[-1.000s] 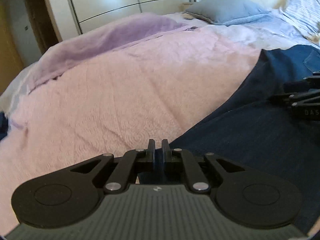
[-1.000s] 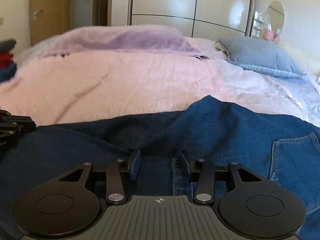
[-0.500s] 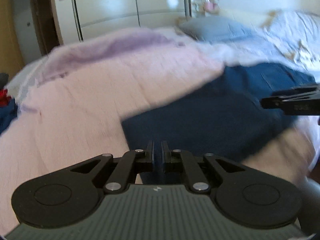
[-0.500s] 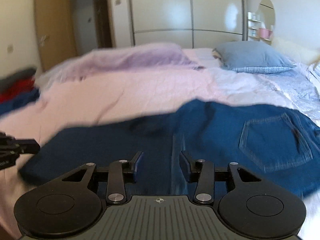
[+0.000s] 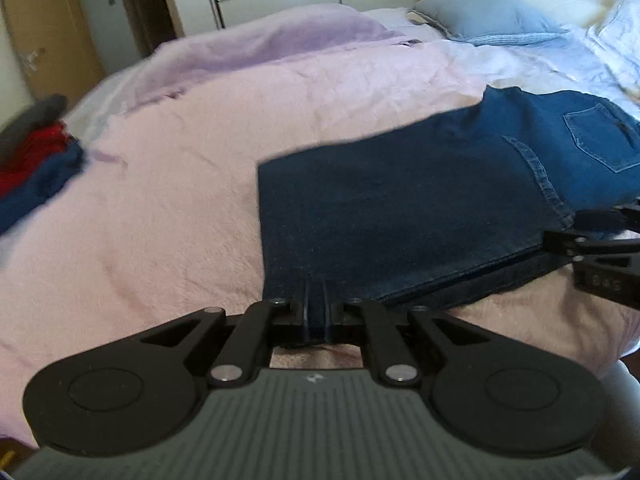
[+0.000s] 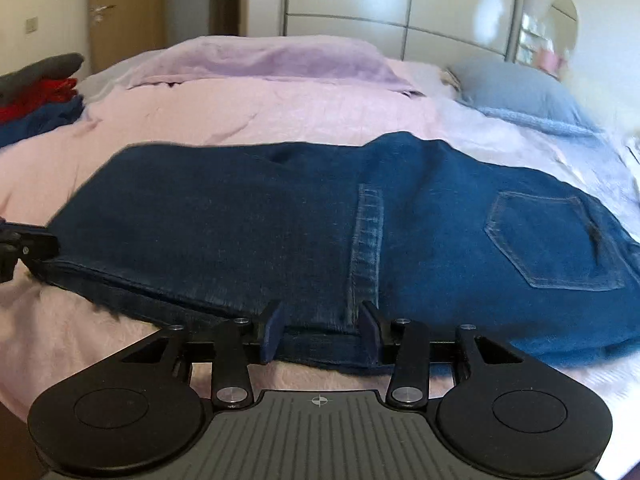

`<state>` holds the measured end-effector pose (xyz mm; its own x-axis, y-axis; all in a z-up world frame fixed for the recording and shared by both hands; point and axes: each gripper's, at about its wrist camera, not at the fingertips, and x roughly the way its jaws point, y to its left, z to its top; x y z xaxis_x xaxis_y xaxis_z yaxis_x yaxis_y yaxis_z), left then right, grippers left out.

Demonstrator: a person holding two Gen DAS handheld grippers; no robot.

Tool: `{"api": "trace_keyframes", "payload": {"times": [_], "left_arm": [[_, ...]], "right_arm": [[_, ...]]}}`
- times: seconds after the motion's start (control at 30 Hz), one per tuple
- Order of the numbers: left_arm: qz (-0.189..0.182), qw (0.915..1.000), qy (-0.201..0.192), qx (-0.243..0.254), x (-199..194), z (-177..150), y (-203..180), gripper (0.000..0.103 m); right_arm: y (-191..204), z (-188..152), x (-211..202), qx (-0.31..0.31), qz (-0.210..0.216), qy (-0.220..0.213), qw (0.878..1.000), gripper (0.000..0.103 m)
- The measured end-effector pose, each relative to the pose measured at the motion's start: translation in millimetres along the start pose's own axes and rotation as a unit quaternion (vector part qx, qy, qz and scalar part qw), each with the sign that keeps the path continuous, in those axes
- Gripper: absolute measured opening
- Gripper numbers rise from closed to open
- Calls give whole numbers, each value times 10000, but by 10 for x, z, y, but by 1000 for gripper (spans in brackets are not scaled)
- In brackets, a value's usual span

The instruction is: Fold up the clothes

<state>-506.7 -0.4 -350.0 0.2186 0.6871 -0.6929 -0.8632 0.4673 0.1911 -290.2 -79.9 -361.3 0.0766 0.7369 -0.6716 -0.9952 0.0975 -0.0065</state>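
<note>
A pink-covered bed [image 6: 280, 120] stands before pale wardrobe doors [image 6: 400, 4].

Only legible marking was on the right gripper [image 5: 600, 240] body at the left wrist view's right edge: pale characters, upside down and blurred, roughly "DAS". No readable text on jeans [image 6: 280, 220], wardrobe [image 6: 400, 0] or bedding.

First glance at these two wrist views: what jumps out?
The dark blue denim jeans, folded across the near side of the pink fleece bedspread, dominate both views. The left hand-held gripper is shut on their near edge; the right hand-held gripper straddles the edge further along. A grey pillow lies beyond.
</note>
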Motion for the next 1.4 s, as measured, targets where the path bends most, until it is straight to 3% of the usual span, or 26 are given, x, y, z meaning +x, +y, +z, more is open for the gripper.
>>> {"api": "trace_keyframes", "payload": {"times": [0.2,0.5,0.83,1.1,1.2,1.27,1.33,1.4], "left_arm": [[136,9999,28,-93,-314,-30,-122,10],[199,9997,-29,-124,-735,-202,-206,21],[288,9995,-111,-96,-995,-251,-371,21],[-148,9998,-115,-114,-836,-154,-523,21],[-422,9987,-180,-206,-719,-62,-572,21],[-560,9978,-218,-280,-627,13,-603,21],[-634,9972,-261,-299,-519,101,-642,21],[-723,9964,-264,-346,-404,169,-667,21]], "right_arm": [[-111,-62,-403,460,-73,-74,9989,44],[-362,-262,-859,1191,-373,50,9922,44],[-613,-396,-1192,1516,-289,-120,9879,44],[-991,-469,-1122,1956,-303,-72,9802,44],[-1251,-522,-1058,2424,-217,-88,9699,44],[-1494,-571,-1009,2946,23,-178,9555,44],[-1788,-639,-967,3622,366,-377,9306,45],[-2120,-735,-921,4400,710,-660,8928,45]]}}
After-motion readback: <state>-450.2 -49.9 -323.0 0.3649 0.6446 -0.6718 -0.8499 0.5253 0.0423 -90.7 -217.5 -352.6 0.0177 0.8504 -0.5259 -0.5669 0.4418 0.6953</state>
